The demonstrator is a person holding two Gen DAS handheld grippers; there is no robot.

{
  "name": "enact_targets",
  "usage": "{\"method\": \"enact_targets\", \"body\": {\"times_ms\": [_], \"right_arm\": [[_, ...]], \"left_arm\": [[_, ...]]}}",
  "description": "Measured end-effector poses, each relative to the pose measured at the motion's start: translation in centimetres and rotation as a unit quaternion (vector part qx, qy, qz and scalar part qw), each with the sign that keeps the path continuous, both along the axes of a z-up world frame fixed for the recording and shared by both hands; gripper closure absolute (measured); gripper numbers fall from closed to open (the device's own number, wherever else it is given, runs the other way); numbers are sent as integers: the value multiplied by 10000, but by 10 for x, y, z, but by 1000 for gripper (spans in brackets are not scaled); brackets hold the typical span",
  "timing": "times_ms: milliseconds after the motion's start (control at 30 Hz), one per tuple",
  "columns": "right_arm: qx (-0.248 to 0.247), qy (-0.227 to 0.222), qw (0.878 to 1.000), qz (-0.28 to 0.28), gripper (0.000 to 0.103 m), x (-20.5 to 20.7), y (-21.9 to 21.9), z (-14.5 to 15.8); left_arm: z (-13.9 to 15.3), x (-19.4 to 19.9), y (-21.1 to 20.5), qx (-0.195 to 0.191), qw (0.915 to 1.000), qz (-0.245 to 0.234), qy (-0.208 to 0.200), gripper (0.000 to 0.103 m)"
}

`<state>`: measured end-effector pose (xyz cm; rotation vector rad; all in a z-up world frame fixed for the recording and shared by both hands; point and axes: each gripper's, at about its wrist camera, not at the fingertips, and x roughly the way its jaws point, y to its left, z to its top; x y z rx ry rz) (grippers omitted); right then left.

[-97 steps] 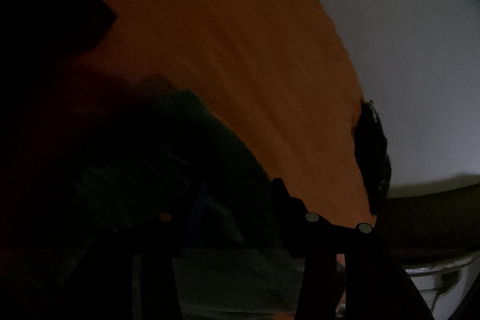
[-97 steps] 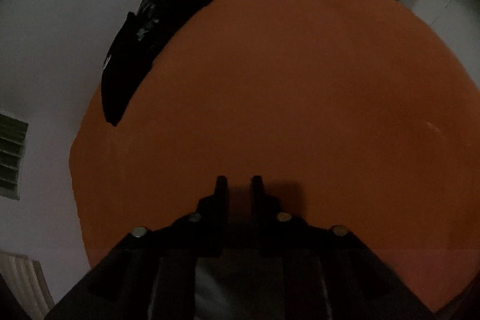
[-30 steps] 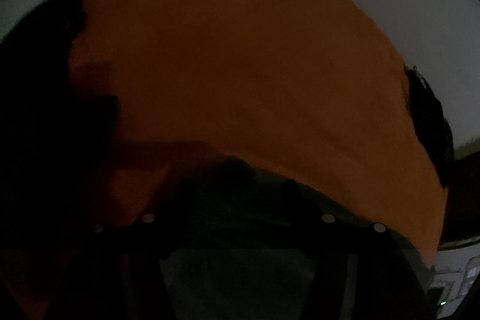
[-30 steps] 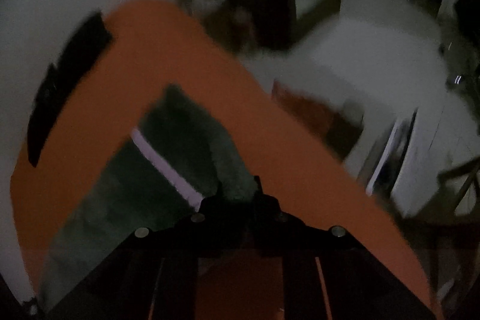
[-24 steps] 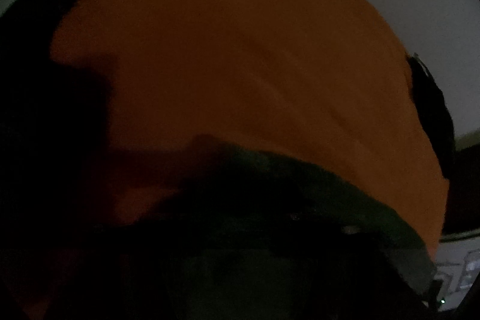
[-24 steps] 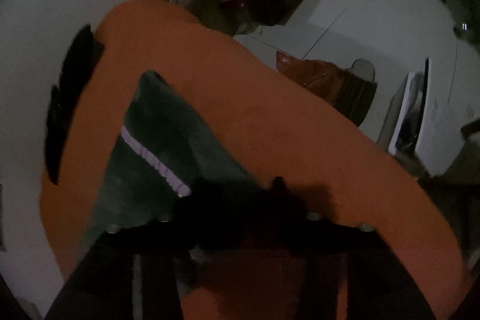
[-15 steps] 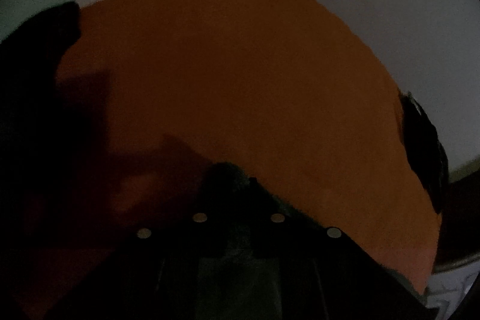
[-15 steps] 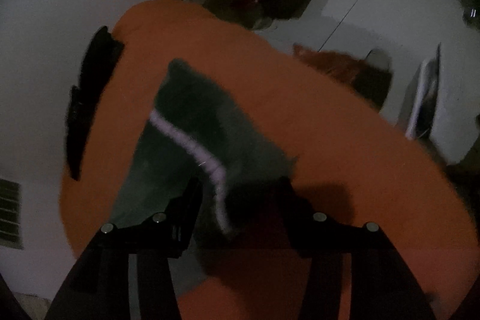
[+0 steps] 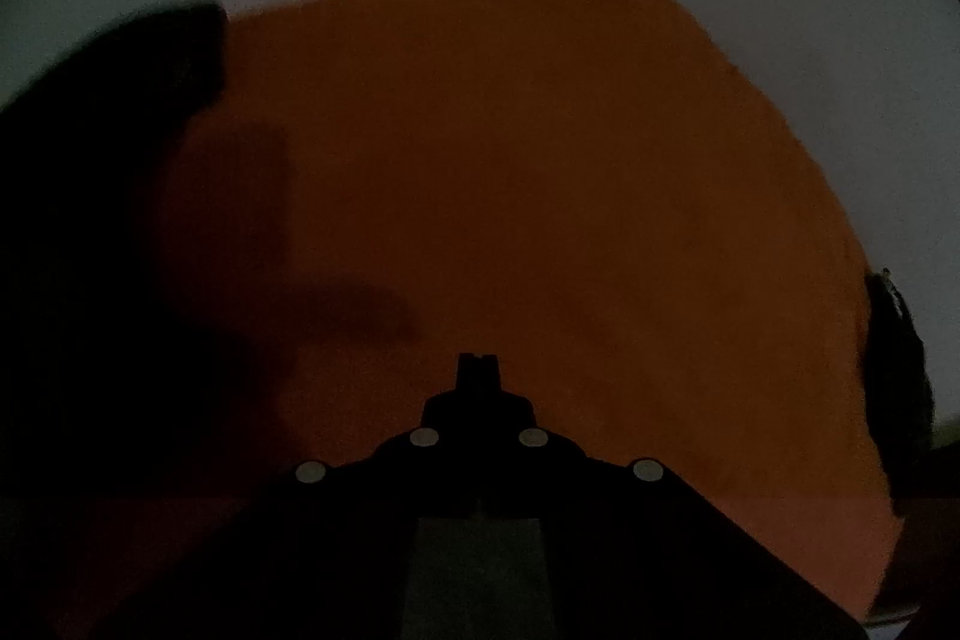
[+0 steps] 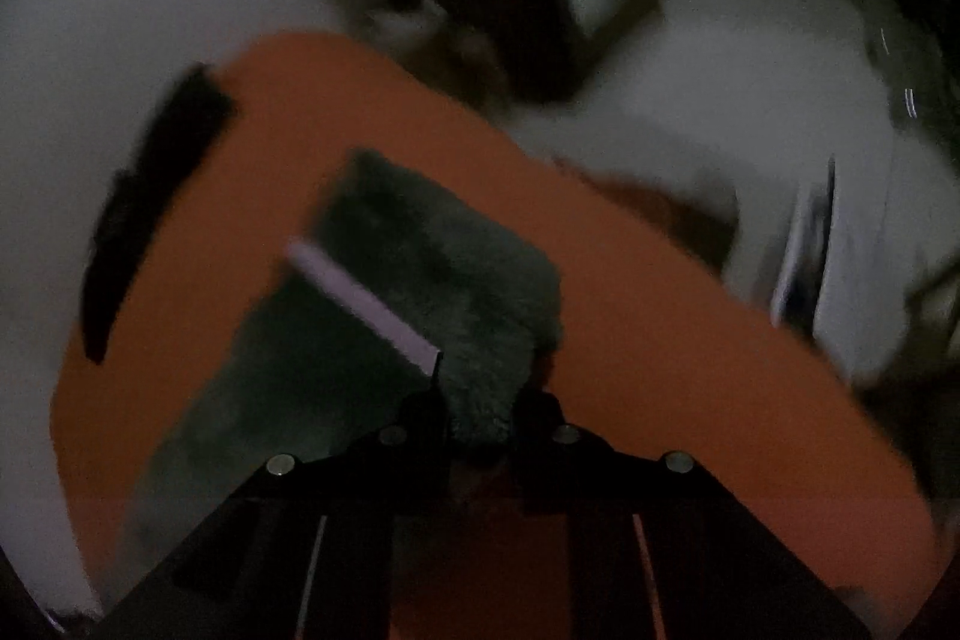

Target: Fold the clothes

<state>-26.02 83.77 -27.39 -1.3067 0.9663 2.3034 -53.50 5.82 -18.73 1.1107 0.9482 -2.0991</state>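
Orange surface (image 10: 660, 340), dim room: dark green garment (image 10: 420, 280) lies on it, partly folded.
Left gripper (image 9: 477, 361), open a second ago, now fully shut and empty; right gripper (image 10: 480, 400) closing on the garment's edge, so one corner is secured.

The cloth (image 10: 420, 274) lies on the desk (image 10: 660, 340), running from the middle of the top down toward its near left edge, with a strip (image 10: 366, 304) across it. Its near end sits between the fingers of the right hand-held gripper (image 10: 480, 400), whose jaws are closing on it. A flat object (image 10: 150, 208) lies at the desk's far left edge in the right view, and at the right edge (image 9: 894, 370) in the left view, where the left hand-held gripper (image 9: 477, 364) stands over bare desk (image 9: 540, 160), jaws together.
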Motion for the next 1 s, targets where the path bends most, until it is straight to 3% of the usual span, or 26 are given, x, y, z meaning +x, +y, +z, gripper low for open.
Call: {"method": "enact_targets", "body": {"times_ms": [67,100,167,200,233,267,333,400,433,500,600,700,733,767,800,833,867,933,1000], "right_arm": [[-545,39,9985,9,83,-3,21,-29],[-697,99,9975,-56,83,0,25,-28],[-1000,220,9946,-186,66,6,32,-25],[-828,252,9961,-167,59,10,29,-15],[-655,284,9973,-147,52,14,26,-5],[-482,315,9983,-127,51,18,23,5],[25,398,9992,6,51,19,16,26],[693,500,9961,232,51,14,7,48],[715,568,9949,429,48,1,1,52],[758,701,9913,821,39,-24,-10,60],[582,358,9868,1466,39,-73,-33,51],[967,81,9813,1659,39,-114,-51,44],[1128,39,9789,1703,39,-125,-53,43],[1289,-3,9762,1746,39,-135,-54,41],[1352,-192,9741,1801,39,-147,-54,36],[1367,-285,9737,1800,43,-154,-54,33],[1381,-377,9732,1798,64,-162,-54,30],[1678,-427,9679,1824,100,-170,-59,31],[1867,-64,9715,1463,101,-167,-55,46]], "left_arm": [[-2,1,1,348,9990,-130,264,103],[-3,1,2,531,9976,-222,380,103],[1,1,11,923,9927,-617,470,96],[5,-5,19,942,9910,-876,380,92],[9,-12,27,903,9889,-1142,283,81],[14,-20,37,660,9874,-1432,161,66],[18,-39,51,227,9836,-1789,-19,49],[19,-55,62,-130,9800,-1980,-169,43],[18,-53,70,-120,9796,-1985,-292,42],[-2,-77,67,109,9800,-1913,-534,42],[-37,-114,75,550,9751,-1958,-883,41],[-47,-128,88,145,9753,-2019,-889,41],[-48,-131,92,23,9760,-2010,-836,48],[-48,-133,93,-46,9779,-1946,-769,71],[-48,-136,93,-104,9795,-1882,-704,79],[-48,-138,93,-148,9814,-1810,-626,84],[-45,-139,91,-145,9840,-1705,-498,91],[-35,-144,92,-222,9889,-1449,-229,94],[-22,-152,96,-356,9915,-1254,29,98]]}}
